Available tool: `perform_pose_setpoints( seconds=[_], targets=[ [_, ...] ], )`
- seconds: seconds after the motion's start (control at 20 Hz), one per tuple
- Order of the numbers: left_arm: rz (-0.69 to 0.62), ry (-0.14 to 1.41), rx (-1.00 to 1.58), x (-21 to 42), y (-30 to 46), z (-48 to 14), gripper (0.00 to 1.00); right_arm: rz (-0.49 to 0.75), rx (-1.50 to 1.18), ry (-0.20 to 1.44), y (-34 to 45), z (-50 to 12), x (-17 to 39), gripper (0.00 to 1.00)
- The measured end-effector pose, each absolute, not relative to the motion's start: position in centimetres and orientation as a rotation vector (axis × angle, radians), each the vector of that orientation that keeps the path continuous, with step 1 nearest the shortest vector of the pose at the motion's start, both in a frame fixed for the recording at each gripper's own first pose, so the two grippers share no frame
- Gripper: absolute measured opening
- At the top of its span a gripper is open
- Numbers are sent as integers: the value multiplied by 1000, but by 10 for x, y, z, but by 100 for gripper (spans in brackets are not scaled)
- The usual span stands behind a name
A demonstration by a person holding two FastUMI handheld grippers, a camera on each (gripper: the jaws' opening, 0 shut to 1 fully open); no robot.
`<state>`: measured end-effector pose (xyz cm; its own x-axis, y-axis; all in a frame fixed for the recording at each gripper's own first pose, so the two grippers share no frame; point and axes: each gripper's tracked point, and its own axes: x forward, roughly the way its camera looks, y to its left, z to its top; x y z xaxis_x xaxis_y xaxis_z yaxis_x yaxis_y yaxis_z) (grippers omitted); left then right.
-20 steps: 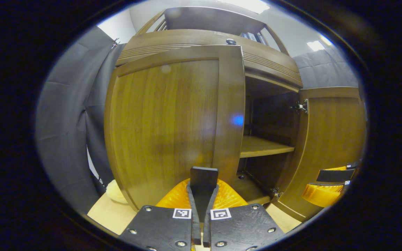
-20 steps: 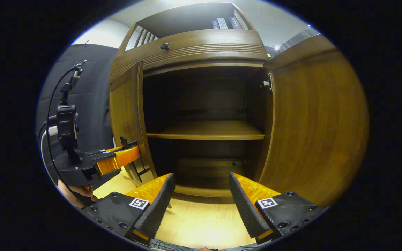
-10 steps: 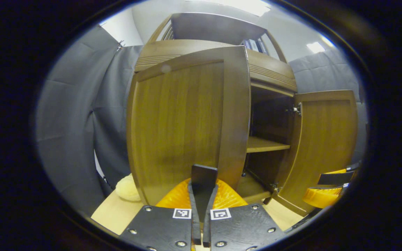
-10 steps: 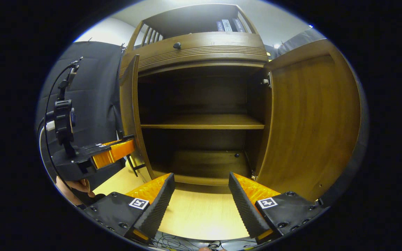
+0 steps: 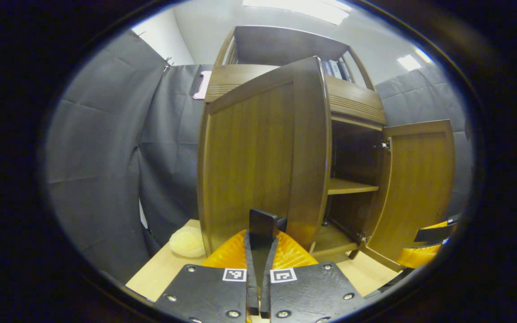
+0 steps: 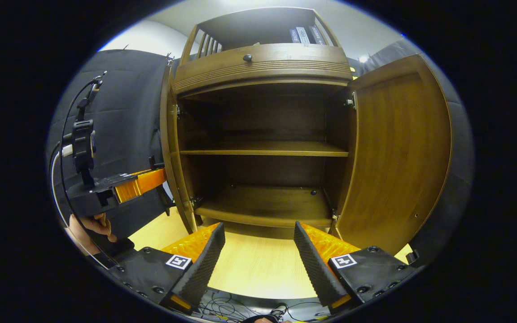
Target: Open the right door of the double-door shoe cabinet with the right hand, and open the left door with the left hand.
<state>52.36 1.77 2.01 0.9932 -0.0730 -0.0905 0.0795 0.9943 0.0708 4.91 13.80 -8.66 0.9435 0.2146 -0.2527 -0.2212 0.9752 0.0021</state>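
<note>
Shoe cabinet [image 6: 263, 67] stands on the light wood table [image 6: 258, 269], both doors swung out.

Left gripper view: left gripper [image 5: 260, 251] has its fingers pressed together on the dark handle [image 5: 263, 222] low on the left door [image 5: 258, 152], near that door's free edge. Handle sits right at the fingertips, pinched between them. The door stands wide open, its outer face toward the camera. A pale fluffy object [image 5: 187, 241] lies on the table just left of the door's bottom, near the table's left edge. Farther right, the right door [image 5: 420, 179] is open too, w/ a shelf [image 5: 352, 186] showing between the doors. Orange and black part of the other gripper shows at the far right, low by the right door.

Right gripper view: right gripper [image 6: 259, 251] has its fingers spread wide, touching nothing, over the table in front of the cabinet's bottom board [image 6: 267, 208]. Right door [image 6: 402, 152] stands open just right of the right finger, apart from it. Left door [image 6: 168, 148] is seen edge-on, w/ the left gripper [image 6: 151, 179] against it and a hand [image 6: 94, 222] under that gripper's body. Middle shelf [image 6: 263, 148] is bare.
</note>
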Motion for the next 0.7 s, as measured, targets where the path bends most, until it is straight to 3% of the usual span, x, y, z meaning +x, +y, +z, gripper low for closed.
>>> perform_pose_setpoints(
  seconds=[0.1, 0.35, 0.4, 0.55, 0.6, 0.7],
  targets=[
    [-55, 94, 69, 524, 19, 19, 5, 232, -27, 257, 144, -88, 47, 97],
    [-48, 93, 85, 524, 22, 21, 4, 244, -34, 247, 151, -86, 42, 93],
    [-56, 90, 71, 522, 20, 21, 4, 245, -35, 249, 152, -86, 42, 97],
    [-109, 80, 106, 522, 18, 22, 3, 242, -40, 251, 153, -85, 40, 97],
    [-124, 77, 125, 523, 22, 23, 3, 239, -41, 250, 153, -84, 40, 93],
    [-153, 69, 121, 525, 29, 28, 3, 233, -47, 254, 153, -85, 40, 97]
  ],
)
